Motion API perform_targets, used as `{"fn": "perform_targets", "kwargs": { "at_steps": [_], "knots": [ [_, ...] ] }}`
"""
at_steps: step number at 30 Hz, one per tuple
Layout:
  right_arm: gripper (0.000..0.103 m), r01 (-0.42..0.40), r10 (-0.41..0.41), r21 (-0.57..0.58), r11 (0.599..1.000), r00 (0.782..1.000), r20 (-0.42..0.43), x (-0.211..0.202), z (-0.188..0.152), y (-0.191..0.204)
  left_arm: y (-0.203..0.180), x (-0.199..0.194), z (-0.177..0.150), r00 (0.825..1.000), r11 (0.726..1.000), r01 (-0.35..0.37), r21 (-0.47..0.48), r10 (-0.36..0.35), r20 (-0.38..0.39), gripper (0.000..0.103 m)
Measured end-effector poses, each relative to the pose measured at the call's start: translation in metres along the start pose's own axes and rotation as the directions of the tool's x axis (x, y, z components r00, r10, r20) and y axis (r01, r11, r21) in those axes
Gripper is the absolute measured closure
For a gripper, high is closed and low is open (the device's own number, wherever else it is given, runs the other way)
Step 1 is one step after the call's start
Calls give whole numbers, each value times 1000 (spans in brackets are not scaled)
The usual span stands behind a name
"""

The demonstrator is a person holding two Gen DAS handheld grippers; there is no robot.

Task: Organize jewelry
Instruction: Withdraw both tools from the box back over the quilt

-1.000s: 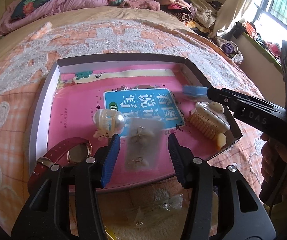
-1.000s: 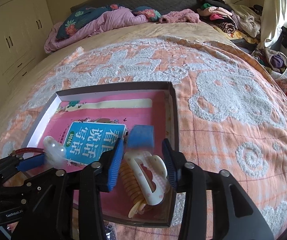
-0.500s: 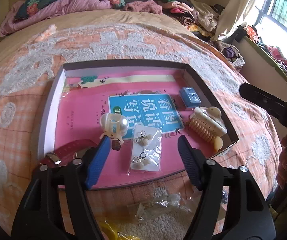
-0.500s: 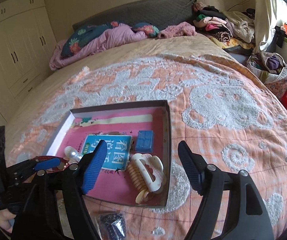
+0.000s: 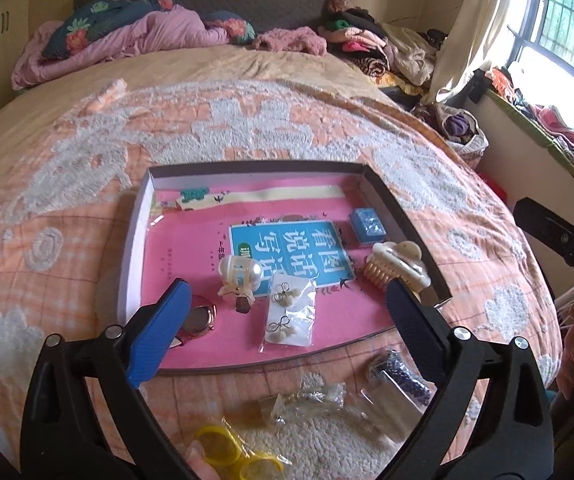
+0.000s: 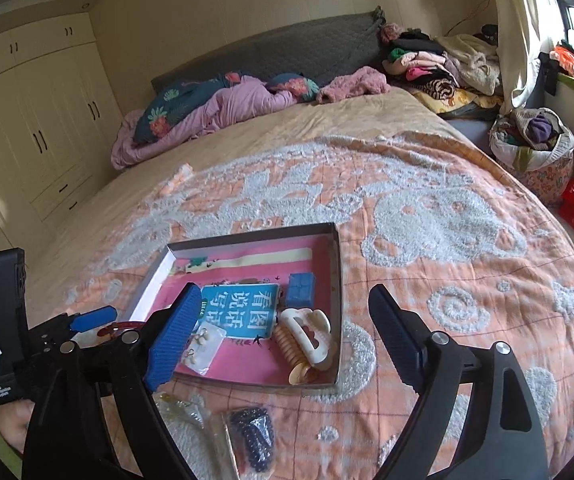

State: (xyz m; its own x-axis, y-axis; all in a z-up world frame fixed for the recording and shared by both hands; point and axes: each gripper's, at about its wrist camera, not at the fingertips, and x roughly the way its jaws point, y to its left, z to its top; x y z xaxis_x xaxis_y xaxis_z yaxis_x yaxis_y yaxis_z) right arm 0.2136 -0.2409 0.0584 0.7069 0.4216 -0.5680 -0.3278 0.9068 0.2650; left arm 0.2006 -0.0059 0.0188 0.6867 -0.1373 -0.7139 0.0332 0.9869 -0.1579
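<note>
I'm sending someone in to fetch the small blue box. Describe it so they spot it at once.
On the bed's orange and white blanket lies a shallow tray with a pink lining. Look along the tray's window-side wall, just beyond the cream hair claw: the small blue box sits there. It is the only solid blue, square-cornered thing among the tray's loose items; its neighbours are cream or clear.

A bed with an orange and white patterned blanket, a crumpled pink duvet near the headboard, piled clothes, cream wardrobes, possibly a laundry bag.
</note>
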Motion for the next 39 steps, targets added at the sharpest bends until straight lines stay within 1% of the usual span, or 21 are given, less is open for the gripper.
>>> {"fn": "perform_targets", "kwargs": {
  "at_steps": [8, 16, 28, 39],
  "knots": [
    [18, -13, 13, -10, 1000, 999, 33, -26, -2, 7, -1, -27, 1, 998, 1000, -9, 0, 9, 54, 11],
    [18, -17, 19, -25, 1000, 998, 59, -48, -4, 14, -2, -48, -3, 996, 1000, -13, -6, 13, 87, 11],
    [18, -22, 25, -35, 999, 996, 82, -70, -12, 19, -4, -73, -11, 992, 1000, -18, -8, 19, 121, 10],
    [18, -32, 37, -51, 998, 996, 87, -90, -28, 27, 2, -91, -28, 990, 999, -43, -24, 45, 136, 10]
  ]
}}
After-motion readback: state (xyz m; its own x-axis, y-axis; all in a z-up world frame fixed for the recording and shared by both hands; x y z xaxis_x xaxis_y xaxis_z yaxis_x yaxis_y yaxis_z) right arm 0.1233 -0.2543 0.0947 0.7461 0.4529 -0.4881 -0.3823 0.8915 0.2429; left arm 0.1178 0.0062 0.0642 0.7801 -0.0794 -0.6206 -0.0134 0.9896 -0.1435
